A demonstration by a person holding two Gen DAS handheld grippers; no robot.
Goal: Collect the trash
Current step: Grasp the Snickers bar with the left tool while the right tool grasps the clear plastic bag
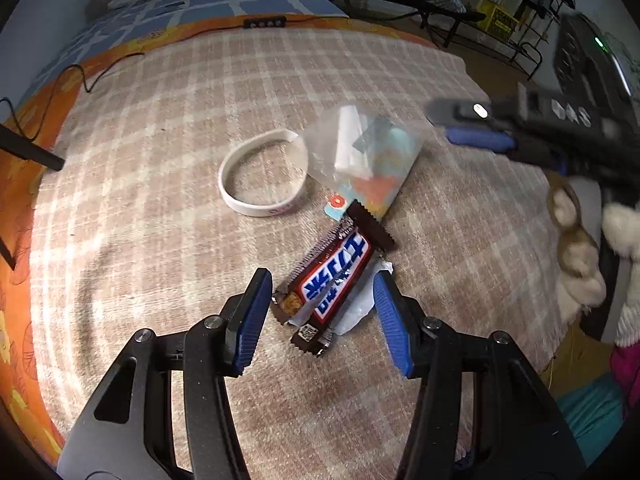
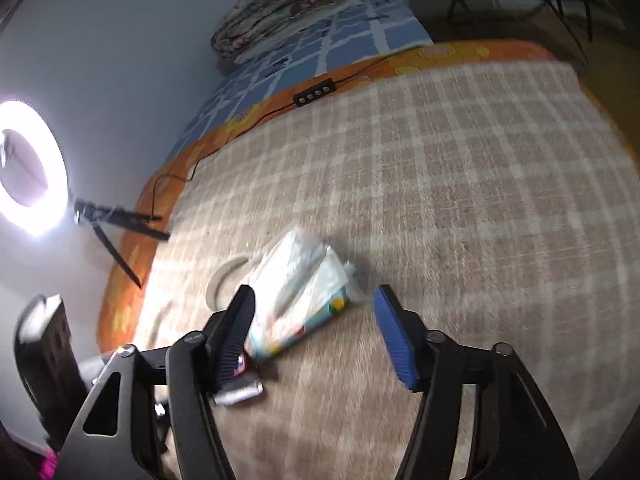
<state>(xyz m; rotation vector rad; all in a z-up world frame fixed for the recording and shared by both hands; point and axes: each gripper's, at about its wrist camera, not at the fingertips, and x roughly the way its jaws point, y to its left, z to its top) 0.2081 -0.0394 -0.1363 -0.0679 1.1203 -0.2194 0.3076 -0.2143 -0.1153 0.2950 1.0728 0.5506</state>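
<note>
A brown, red and blue candy bar wrapper [image 1: 332, 280] lies on the checked blanket [image 1: 160, 240], on a scrap of white paper. My left gripper [image 1: 320, 312] stands open just above it, one blue pad on each side, neither touching. Beyond it lie a clear plastic bag [image 1: 364, 152] with colourful print and a white wristband [image 1: 260, 176]. My right gripper [image 1: 468, 124] comes in from the right, beside the bag. In the right wrist view that right gripper [image 2: 314, 300] is open, with the bag [image 2: 304, 292] just ahead between its fingers, untouched. The wrapper's end [image 2: 240, 390] shows behind its left finger.
A lit ring light [image 2: 28, 168] on a tripod stands at the blanket's left edge. A black cable with a controller [image 1: 264, 23] runs along the orange sheet. A plush toy [image 1: 576, 240] lies at the right edge. A folded quilt [image 2: 280, 4] lies at the far end.
</note>
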